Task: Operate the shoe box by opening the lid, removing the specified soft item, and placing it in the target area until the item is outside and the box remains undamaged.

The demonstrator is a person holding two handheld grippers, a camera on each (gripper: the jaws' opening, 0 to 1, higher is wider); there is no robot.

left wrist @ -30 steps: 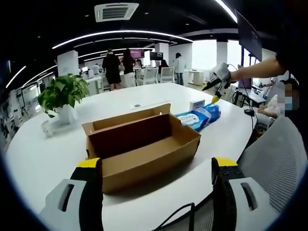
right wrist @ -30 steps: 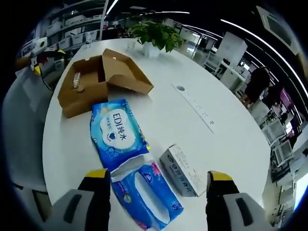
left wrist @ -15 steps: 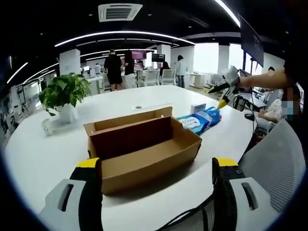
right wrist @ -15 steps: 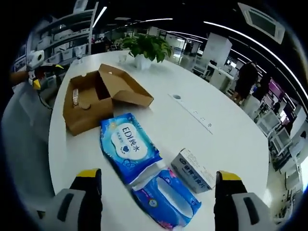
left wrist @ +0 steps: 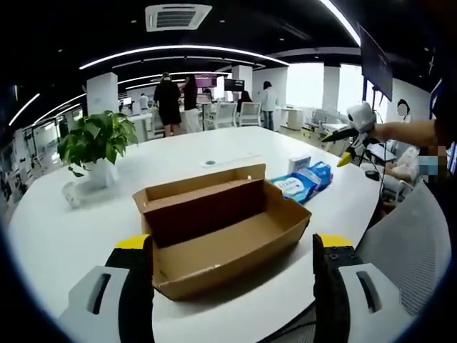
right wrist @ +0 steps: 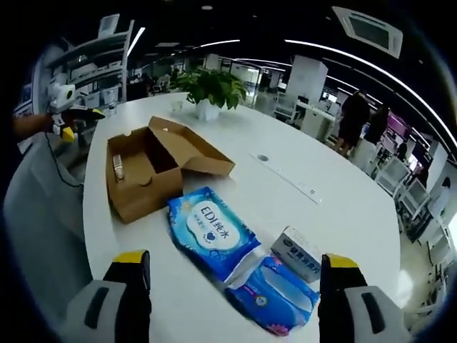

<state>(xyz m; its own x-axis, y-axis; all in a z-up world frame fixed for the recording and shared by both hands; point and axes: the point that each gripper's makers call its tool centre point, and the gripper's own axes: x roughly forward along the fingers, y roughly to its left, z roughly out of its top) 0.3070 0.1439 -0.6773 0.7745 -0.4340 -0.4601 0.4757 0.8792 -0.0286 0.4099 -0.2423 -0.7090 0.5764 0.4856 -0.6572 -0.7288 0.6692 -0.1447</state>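
Observation:
The brown cardboard shoe box point(left wrist: 218, 232) lies open on the white table, its lid point(right wrist: 203, 146) folded back, and I see nothing inside it in the left gripper view. My left gripper point(left wrist: 232, 250) is open just short of the box. Two blue soft wipe packs point(right wrist: 213, 234) point(right wrist: 275, 294) lie on the table outside the box, ahead of my open right gripper point(right wrist: 235, 263). The same packs point(left wrist: 300, 182) sit beyond the box in the left gripper view. The right gripper point(left wrist: 351, 139) also shows at the far right, held up in a hand.
A small white carton point(right wrist: 300, 254) lies beside the wipe packs. A potted plant point(left wrist: 94, 146) stands at the back of the round white table point(left wrist: 64, 229). A grey mesh chair back point(left wrist: 410, 236) is at the right. Several people stand far behind.
Both hands have pulled back and up from the table. The box and wipe packs look smaller in the right gripper view. Nothing on the table has moved.

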